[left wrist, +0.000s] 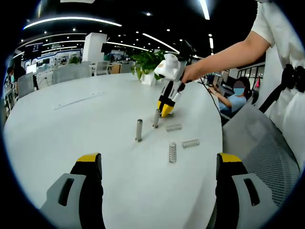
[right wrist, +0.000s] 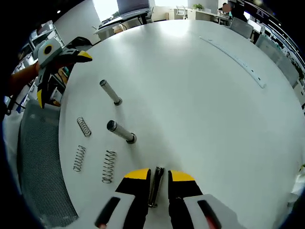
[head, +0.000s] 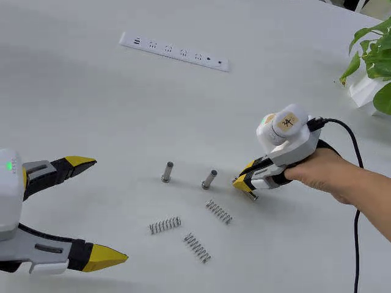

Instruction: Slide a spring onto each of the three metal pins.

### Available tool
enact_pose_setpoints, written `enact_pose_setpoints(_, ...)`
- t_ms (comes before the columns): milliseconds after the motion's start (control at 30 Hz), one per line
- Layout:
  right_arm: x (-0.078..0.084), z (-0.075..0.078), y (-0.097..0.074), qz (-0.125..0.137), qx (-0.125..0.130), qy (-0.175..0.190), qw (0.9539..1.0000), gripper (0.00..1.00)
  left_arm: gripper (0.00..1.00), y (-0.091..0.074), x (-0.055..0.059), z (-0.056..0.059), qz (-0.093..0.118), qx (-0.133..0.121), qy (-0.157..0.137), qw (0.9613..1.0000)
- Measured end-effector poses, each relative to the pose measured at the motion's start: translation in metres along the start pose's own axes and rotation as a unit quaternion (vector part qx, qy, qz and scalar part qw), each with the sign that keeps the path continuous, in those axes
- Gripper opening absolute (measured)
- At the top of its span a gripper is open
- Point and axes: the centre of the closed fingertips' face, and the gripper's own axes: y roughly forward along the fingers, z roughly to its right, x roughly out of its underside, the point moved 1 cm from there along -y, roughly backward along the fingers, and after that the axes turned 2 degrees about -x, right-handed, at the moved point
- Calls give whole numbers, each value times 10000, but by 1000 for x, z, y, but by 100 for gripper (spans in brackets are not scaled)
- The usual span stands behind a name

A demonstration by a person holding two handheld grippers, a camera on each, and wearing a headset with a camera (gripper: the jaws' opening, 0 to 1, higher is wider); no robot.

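Nearest the person, at the lower left of the head view, the left gripper (head: 95, 209) hovers over the white worktop (head: 91, 97); its yellow-tipped fingers (head: 105, 257) are wide apart with nothing between them. Ahead of it three springs lie flat and loose on the worktop: the nearest spring (head: 197, 247); the left spring (head: 165, 225) near it; the right spring (head: 219, 212) a little farther off. Just beyond the springs two metal pins stand on end, apart from each other; the left pin (head: 167, 172) and the middle pin (head: 209, 179) are both bare, with no spring on either. To the right of the middle pin the right gripper (head: 244, 182), held in a hand (head: 317, 174), points down and to the left with its tips near the worktop; its fingers are clamped on the third pin (right wrist: 156, 183). In the right gripper view that pin lies lengthways in the narrow gap between them; in the head view its end pokes out below the yellow tips. A black cable (head: 356, 232) trails from this gripper along the person's forearm. Far across the worktop lies a white power strip (head: 174, 51); at the far right corner stands a green plant (head: 372, 55).
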Motion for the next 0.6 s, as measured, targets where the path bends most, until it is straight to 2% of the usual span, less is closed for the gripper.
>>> enact_pose_setpoints(300,2,-2,4,-192,7,-69,9998,6,99,0,1,1,7,23,-23,10000)
enact_pose_setpoints(600,2,-1,2,-213,2,26,9998,5,99,0,2,2,8,23,-50,10000)
